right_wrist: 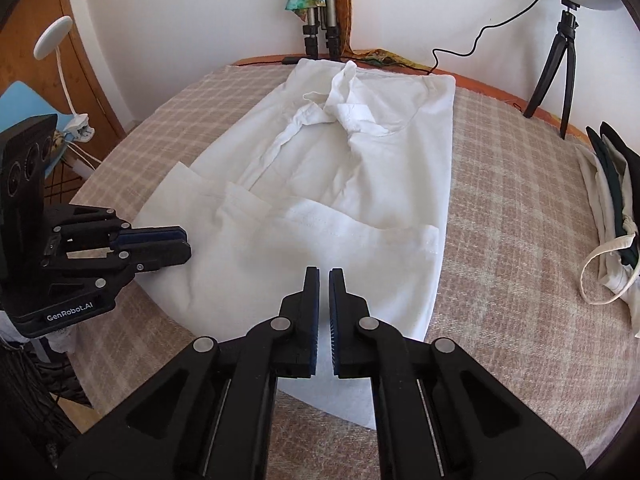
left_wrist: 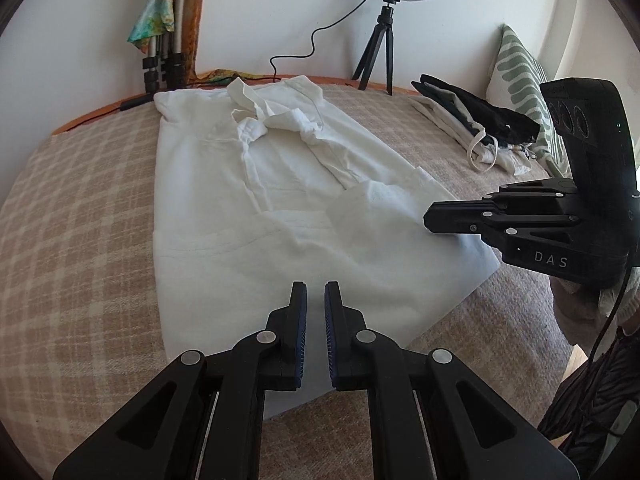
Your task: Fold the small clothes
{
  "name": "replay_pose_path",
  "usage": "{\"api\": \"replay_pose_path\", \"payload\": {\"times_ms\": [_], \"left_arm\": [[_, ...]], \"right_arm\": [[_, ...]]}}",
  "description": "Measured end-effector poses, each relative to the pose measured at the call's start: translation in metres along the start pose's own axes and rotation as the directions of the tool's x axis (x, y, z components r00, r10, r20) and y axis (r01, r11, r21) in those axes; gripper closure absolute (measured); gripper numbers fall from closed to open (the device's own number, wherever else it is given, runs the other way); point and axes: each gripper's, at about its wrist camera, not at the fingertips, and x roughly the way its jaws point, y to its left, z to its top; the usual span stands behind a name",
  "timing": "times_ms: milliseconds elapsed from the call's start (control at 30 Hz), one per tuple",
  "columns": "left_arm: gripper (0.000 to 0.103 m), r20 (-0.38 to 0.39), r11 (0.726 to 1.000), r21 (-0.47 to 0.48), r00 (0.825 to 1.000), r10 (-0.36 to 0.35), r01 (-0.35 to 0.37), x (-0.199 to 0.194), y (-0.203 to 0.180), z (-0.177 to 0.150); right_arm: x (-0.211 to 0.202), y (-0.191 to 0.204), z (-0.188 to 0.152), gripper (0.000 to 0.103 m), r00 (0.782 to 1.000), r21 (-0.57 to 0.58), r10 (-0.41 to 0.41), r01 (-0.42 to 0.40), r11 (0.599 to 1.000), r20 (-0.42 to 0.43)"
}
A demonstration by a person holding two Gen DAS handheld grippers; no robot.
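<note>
A white garment (left_wrist: 248, 200) (right_wrist: 340, 200) lies spread on a beige checked blanket (left_wrist: 80, 220) (right_wrist: 512, 200), its sides folded inward and a crumpled collar at the far end. My left gripper (left_wrist: 316, 286) hovers over the garment's near hem, jaws nearly together with nothing between them. It also shows in the right wrist view as the left gripper (right_wrist: 184, 244), shut at the garment's left edge. My right gripper (right_wrist: 324, 270) is shut and empty above the near hem. In the left wrist view the right gripper (left_wrist: 430, 220) sits at the garment's right edge.
A stack of folded black and white clothes (left_wrist: 476, 120) (right_wrist: 616, 208) lies at the right of the blanket. A ring light on a small tripod (left_wrist: 380, 48) (right_wrist: 560, 48) stands at the back, its cable trailing along the wall. A green patterned pillow (left_wrist: 520, 72) leans at far right.
</note>
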Motion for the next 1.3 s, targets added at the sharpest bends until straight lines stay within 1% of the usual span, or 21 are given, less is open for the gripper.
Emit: {"api": "replay_pose_path", "payload": {"times_ms": [67, 133, 200, 267, 367, 400, 433, 467, 500, 533, 567, 733, 800, 867, 967, 1033, 1167, 1233, 1300], "left_arm": [[0.095, -0.011, 0.999, -0.026, 1.0, 0.026, -0.027, 0.003, 0.009, -0.001], [0.095, -0.003, 0.996, -0.061, 0.998, 0.06, -0.06, -0.002, 0.021, -0.002], [0.095, -0.002, 0.99, -0.087, 0.994, 0.114, -0.113, -0.007, 0.034, -0.004], [0.095, -0.008, 0.984, -0.11, 0.99, 0.139, -0.139, -0.01, 0.049, -0.004], [0.095, 0.009, 0.978, -0.141, 0.988, 0.157, -0.154, -0.019, 0.065, 0.001], [0.095, 0.017, 0.977, -0.153, 0.988, 0.154, -0.149, -0.022, 0.07, 0.005], [0.095, 0.025, 0.977, -0.172, 0.991, 0.135, -0.129, -0.025, 0.075, 0.009], [0.095, 0.033, 0.976, -0.19, 0.993, 0.118, -0.109, -0.028, 0.08, 0.015], [0.095, 0.042, 0.974, -0.203, 0.993, 0.109, -0.098, -0.029, 0.084, 0.02], [0.095, 0.049, 0.974, -0.211, 0.994, 0.101, -0.088, -0.03, 0.087, 0.027], [0.095, 0.057, 0.974, -0.214, 0.994, 0.089, -0.075, -0.031, 0.091, 0.034], [0.095, 0.055, 0.979, -0.185, 0.994, 0.091, -0.079, -0.015, 0.106, 0.074], [0.095, 0.048, 0.978, -0.194, 0.995, 0.085, -0.074, -0.005, 0.116, 0.09], [0.095, 0.035, 0.977, -0.207, 0.997, 0.065, -0.056, 0.008, 0.127, 0.105], [0.095, 0.03, 0.973, -0.222, 0.997, 0.077, -0.068, 0.026, 0.145, 0.127], [0.095, 0.028, 0.972, -0.226, 0.997, 0.077, -0.069, 0.039, 0.157, 0.14], [0.095, 0.013, 0.974, -0.209, 0.996, 0.088, -0.084, 0.065, 0.177, 0.159], [0.095, 0.001, 0.977, -0.198, 0.997, 0.082, -0.08, 0.078, 0.183, 0.166], [0.095, -0.001, 0.976, -0.207, 0.997, 0.074, -0.073, 0.089, 0.19, 0.17]], "right_arm": [[0.008, -0.018, -0.003, 0.1, 0.999, 0.069, -0.031, 0.033, 0.997, -0.024], [0.003, -0.038, -0.006, 0.1, 1.0, 0.149, -0.019, 0.02, 0.989, -0.014], [-0.002, -0.054, -0.008, 0.1, 0.999, 0.209, -0.05, 0.052, 0.977, -0.016], [-0.006, -0.064, -0.011, 0.097, 0.997, 0.228, -0.07, 0.073, 0.971, -0.019], [-0.022, -0.073, -0.008, 0.096, 0.999, 0.251, -0.043, 0.039, 0.967, 0.011], [-0.027, -0.074, -0.005, 0.096, 0.999, 0.248, -0.029, 0.022, 0.969, 0.025], [-0.031, -0.076, -0.002, 0.092, 0.999, 0.245, -0.021, 0.011, 0.969, 0.038], [-0.035, -0.077, 0.002, 0.083, 0.999, 0.247, -0.019, 0.006, 0.969, 0.051], [-0.037, -0.08, 0.006, 0.077, 0.998, 0.251, -0.015, -0.002, 0.968, 0.068], [-0.038, -0.084, 0.01, 0.062, 0.996, 0.26, -0.004, -0.019, 0.966, 0.087], [-0.038, -0.088, 0.014, 0.054, 0.995, 0.268, 0.01, -0.036, 0.963, 0.1], [-0.021, -0.113, 0.049, 0.055, 0.996, 0.248, 0.034, -0.054, 0.967, 0.084], [-0.012, -0.126, 0.066, 0.055, 0.995, 0.245, 0.065, -0.083, 0.966, 0.079], [-0.003, -0.139, 0.086, 0.055, 0.993, 0.254, 0.078, -0.098, 0.962, 0.088], [0.017, -0.159, 0.114, 0.055, 0.988, 0.278, 0.119, -0.142, 0.95, 0.098], [0.032, -0.171, 0.131, 0.055, 0.986, 0.298, 0.127, -0.153, 0.942, 0.105], [0.065, -0.191, 0.16, 0.055, 0.977, 0.34, 0.18, -0.209, 0.917, 0.115], [0.081, -0.197, 0.171, 0.055, 0.974, 0.346, 0.191, -0.222, 0.912, 0.119], [0.099, -0.203, 0.182, 0.055, 0.972, 0.355, 0.207, -0.234, 0.905, 0.115]]}}
